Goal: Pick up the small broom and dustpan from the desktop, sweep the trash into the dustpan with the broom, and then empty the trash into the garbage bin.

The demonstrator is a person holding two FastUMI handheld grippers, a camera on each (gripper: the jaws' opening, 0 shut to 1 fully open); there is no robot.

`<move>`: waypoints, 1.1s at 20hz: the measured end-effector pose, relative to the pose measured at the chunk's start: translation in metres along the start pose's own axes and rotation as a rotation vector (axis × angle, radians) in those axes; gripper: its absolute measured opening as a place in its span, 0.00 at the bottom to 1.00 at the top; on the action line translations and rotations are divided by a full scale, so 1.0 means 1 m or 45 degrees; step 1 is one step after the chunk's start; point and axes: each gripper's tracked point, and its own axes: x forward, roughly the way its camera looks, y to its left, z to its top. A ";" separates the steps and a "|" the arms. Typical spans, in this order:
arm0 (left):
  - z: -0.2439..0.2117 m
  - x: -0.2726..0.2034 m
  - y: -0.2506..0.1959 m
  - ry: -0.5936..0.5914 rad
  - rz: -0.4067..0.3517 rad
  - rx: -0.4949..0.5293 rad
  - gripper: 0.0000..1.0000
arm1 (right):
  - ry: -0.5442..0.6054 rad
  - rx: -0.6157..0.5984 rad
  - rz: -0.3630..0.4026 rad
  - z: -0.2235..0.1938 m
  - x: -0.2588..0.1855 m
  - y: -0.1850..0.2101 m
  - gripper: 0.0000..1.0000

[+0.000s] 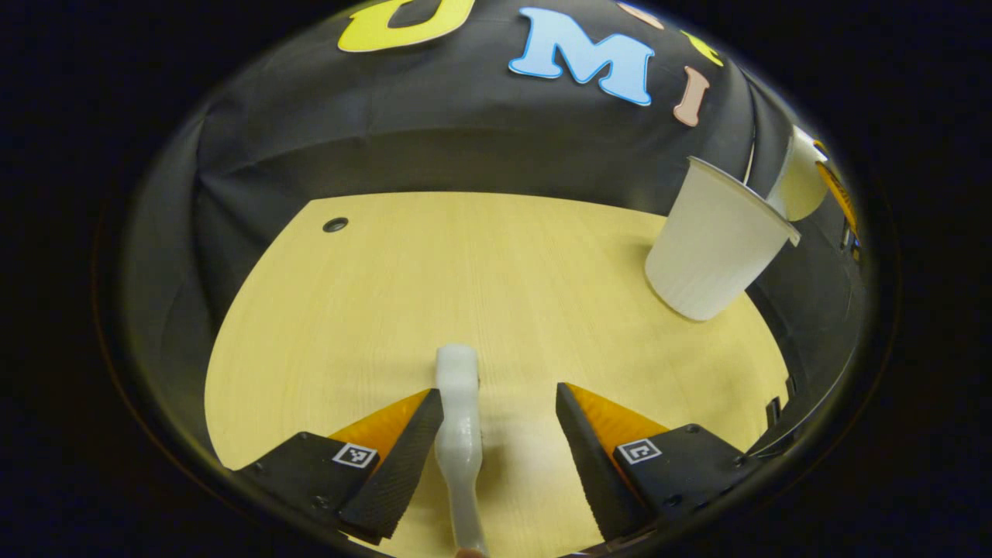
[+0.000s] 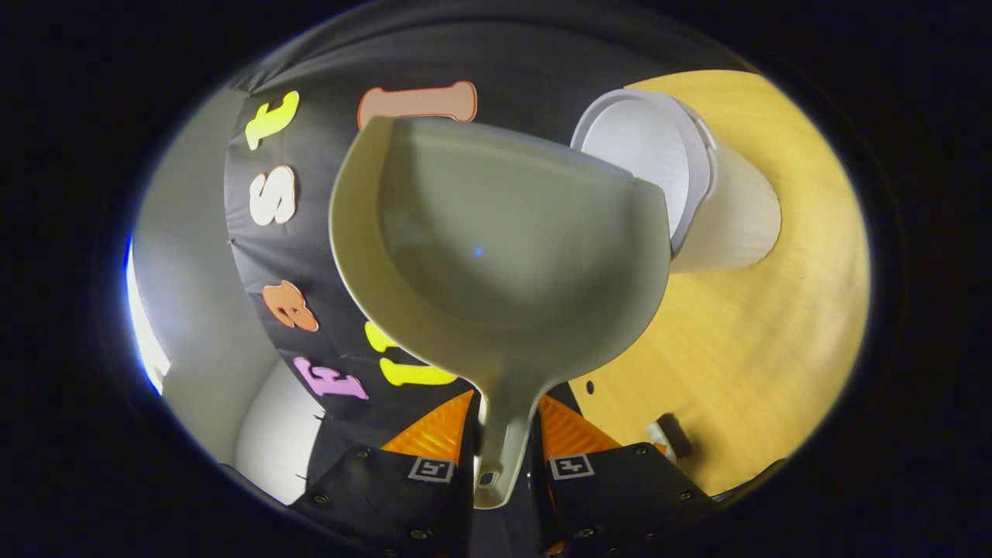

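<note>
Right gripper view — dustpan (image 2: 496,256) handle between claw (image 2: 508,434) fingers

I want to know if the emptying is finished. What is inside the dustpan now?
The dustpan, held by the right gripper near the bin, shows a bare inner surface, no trash visible. Its front lip hides part of the bin's opening.

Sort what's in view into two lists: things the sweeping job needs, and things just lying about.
For the job:
- dustpan, its handle gripped by the right claw
- broom handle, lying between the open left claw's fingers
- white bin

Just there:
- desk
- small dark hole in the desk
</note>
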 end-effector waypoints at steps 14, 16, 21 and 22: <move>-0.015 -0.010 0.021 0.026 -0.024 -0.061 0.97 | 0.236 -0.276 -0.352 -0.127 -0.001 -0.121 0.30; -0.018 -0.007 0.018 0.032 -0.036 -0.085 0.97 | 0.209 -0.238 -0.386 -0.132 0.007 -0.143 0.30; -0.026 -0.003 0.017 0.060 -0.040 -0.106 0.96 | 0.055 -0.205 -0.461 -0.118 0.010 -0.190 0.26; -0.024 -0.001 0.016 0.056 -0.040 -0.108 0.96 | 0.029 -0.192 -0.468 -0.117 0.011 -0.197 0.30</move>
